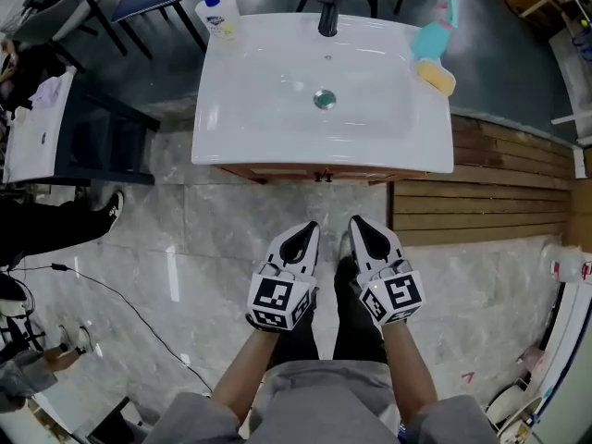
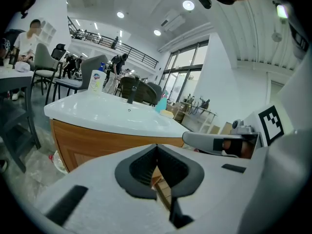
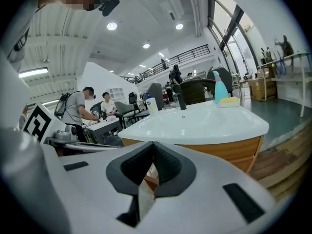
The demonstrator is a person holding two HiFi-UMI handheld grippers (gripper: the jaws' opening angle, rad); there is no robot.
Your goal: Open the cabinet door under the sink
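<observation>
A white sink (image 1: 268,128) sits on a wooden cabinet (image 1: 277,170), whose front shows as a thin strip with two small dark knobs (image 1: 323,176) at its middle. My left gripper (image 1: 306,230) and right gripper (image 1: 355,223) hang side by side over the grey floor, short of the cabinet, both pointing at it. Both are shut with nothing between the jaws. In the left gripper view the shut tips (image 2: 157,146) stand before the cabinet's wood front (image 2: 92,143). The right gripper view shows its shut tips (image 3: 152,144) below the sink's rim (image 3: 209,130).
On the sink stand a dark faucet (image 1: 328,17), a soap bottle (image 1: 217,12), a teal spray bottle (image 1: 435,35) and a yellow sponge (image 1: 437,77). Wooden decking (image 1: 499,192) lies right of the cabinet. A dark table (image 1: 92,141), a person's shoe (image 1: 109,209) and a floor cable (image 1: 111,289) are left.
</observation>
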